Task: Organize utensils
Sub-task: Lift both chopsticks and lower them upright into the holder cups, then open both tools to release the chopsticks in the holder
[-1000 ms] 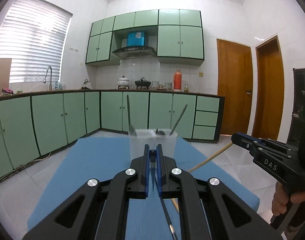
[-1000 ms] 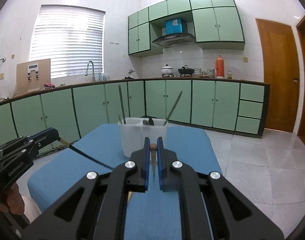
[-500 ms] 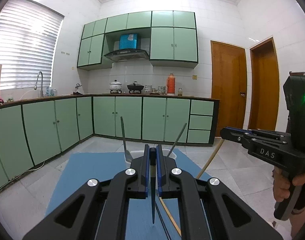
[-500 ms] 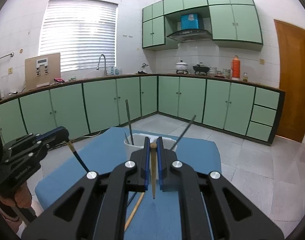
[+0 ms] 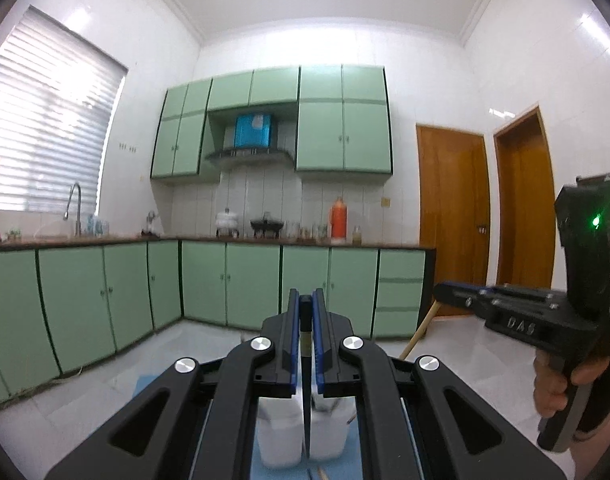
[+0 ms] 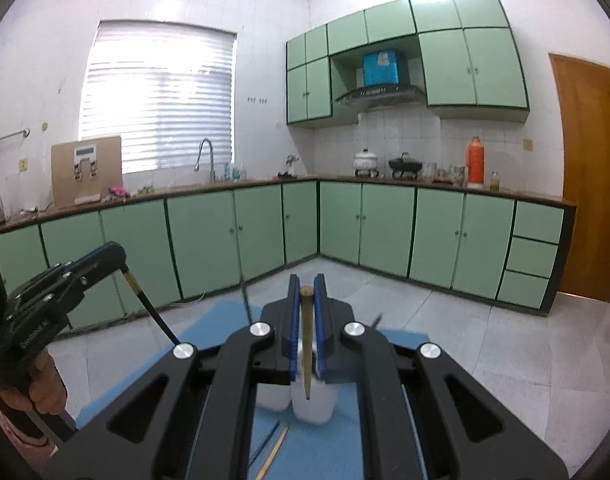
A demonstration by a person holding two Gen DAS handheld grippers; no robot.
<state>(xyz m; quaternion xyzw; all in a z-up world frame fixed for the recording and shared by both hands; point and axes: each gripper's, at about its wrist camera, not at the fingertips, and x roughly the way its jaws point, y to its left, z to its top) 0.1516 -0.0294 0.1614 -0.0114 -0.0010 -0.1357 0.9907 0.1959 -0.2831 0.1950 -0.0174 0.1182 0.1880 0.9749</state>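
My left gripper [image 5: 305, 312] is clamping a black chopstick [image 5: 306, 380] upright, its tip hanging over the white holder [image 5: 283, 436] on the blue mat [image 6: 337, 448]. My right gripper [image 6: 306, 292] is pinching a wooden chopstick [image 6: 306, 356] the same way, point dangling above the twin white cups. Two more sticks, one dark [image 6: 267, 446] and one pale [image 6: 273, 452], are lying on the mat just in front of the holder. Dark utensil handles [image 6: 244, 292] are poking up out of the cups, though their heads are hidden behind my fingers. Beyond, green cabinets [image 6: 385, 228] are lining the counter, carrying pots and an orange flask [image 6: 475, 160].
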